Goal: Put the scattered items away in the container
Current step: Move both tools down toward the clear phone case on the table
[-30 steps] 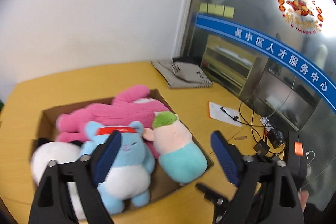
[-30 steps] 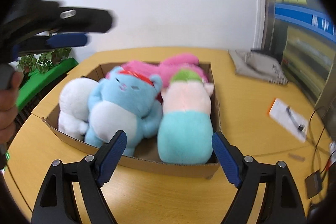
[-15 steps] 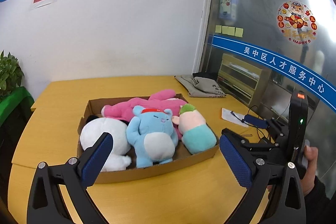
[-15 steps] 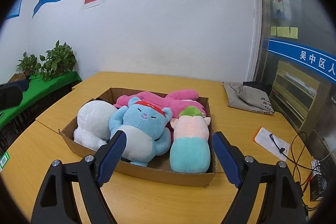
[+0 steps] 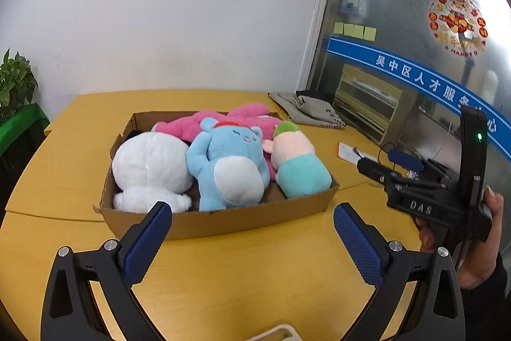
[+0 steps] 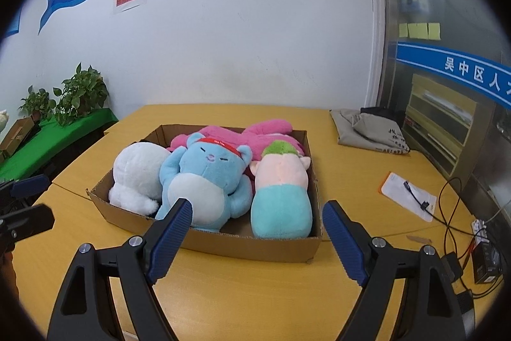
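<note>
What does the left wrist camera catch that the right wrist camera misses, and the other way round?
Only the left wrist view shows the round festive sticker on the glass and a hand holding the right gripper from the side.

Only the right wrist view shows the power strip, the small open box on the green ledge, and the left gripper at its left edge.

Both show the cardboard box on the yellow table, holding the white plush, blue plush bear, pink plush and green-topped plush; also the grey cloth bag.
</note>
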Tool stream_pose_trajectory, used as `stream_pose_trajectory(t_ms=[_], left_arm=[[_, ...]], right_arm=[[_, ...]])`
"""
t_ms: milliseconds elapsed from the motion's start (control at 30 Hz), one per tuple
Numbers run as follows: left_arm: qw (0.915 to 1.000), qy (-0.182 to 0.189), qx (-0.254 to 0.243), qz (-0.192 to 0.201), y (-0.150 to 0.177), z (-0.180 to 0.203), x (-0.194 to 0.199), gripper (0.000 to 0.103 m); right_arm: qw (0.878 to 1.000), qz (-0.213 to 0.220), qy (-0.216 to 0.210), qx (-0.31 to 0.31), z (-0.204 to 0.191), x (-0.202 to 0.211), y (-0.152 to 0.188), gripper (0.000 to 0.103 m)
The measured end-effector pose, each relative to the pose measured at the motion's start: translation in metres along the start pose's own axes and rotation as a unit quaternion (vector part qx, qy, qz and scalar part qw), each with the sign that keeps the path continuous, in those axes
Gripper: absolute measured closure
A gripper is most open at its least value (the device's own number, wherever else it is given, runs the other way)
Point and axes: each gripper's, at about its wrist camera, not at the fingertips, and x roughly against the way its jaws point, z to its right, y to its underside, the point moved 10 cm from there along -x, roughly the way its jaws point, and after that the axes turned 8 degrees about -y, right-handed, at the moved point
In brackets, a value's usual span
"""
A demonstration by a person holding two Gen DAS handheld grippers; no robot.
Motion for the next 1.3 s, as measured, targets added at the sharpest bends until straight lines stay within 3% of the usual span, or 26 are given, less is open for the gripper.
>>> stream_pose_trajectory(t_ms=[133, 367, 467, 600, 733, 933, 1000, 1067, 1167, 1300], left_arm=[[0.9996, -0.014, -0.010, -0.024, 0.028, -0.008, 0.004, 0.000], [0.9952, -0.025, 0.040, -0.085, 0.089, -0.040, 0.010, 0.001], [0.9916, -0.034, 0.058, -0.110, 0.116, -0.050, 0.012, 0.001], [0.9858, -0.030, 0.072, -0.149, 0.153, -0.052, 0.007, 0.005], [0.9785, -0.016, 0.071, -0.193, 0.185, -0.046, -0.005, 0.023], [0.9679, -0.014, 0.085, -0.236, 0.214, -0.042, -0.018, 0.046], [0.9692, -0.019, 0.073, -0.235, 0.217, -0.039, -0.017, 0.051], [0.9678, -0.010, 0.070, -0.242, 0.220, -0.034, -0.020, 0.071], [0.9646, -0.003, 0.068, -0.255, 0.226, -0.029, -0.026, 0.086], [0.9651, 0.001, 0.055, -0.256, 0.225, -0.021, -0.032, 0.089]], right_arm=[[1.000, -0.005, -0.002, -0.012, 0.006, -0.001, 0.009, 0.019], [0.999, -0.021, -0.016, -0.018, 0.004, 0.000, 0.030, 0.019], [0.998, -0.058, -0.036, -0.012, -0.009, -0.004, 0.069, 0.019], [0.986, -0.141, -0.090, -0.010, -0.045, -0.012, 0.147, 0.019], [0.976, -0.182, -0.120, -0.011, -0.071, -0.015, 0.187, 0.019], [0.971, -0.209, -0.120, 0.013, -0.089, -0.014, 0.212, 0.022], [0.969, -0.217, -0.119, 0.012, -0.088, -0.015, 0.220, 0.024], [0.967, -0.225, -0.123, 0.014, -0.089, -0.016, 0.226, 0.027], [0.964, -0.232, -0.128, 0.017, -0.092, -0.016, 0.233, 0.035], [0.963, -0.234, -0.132, 0.032, -0.096, -0.019, 0.237, 0.058]])
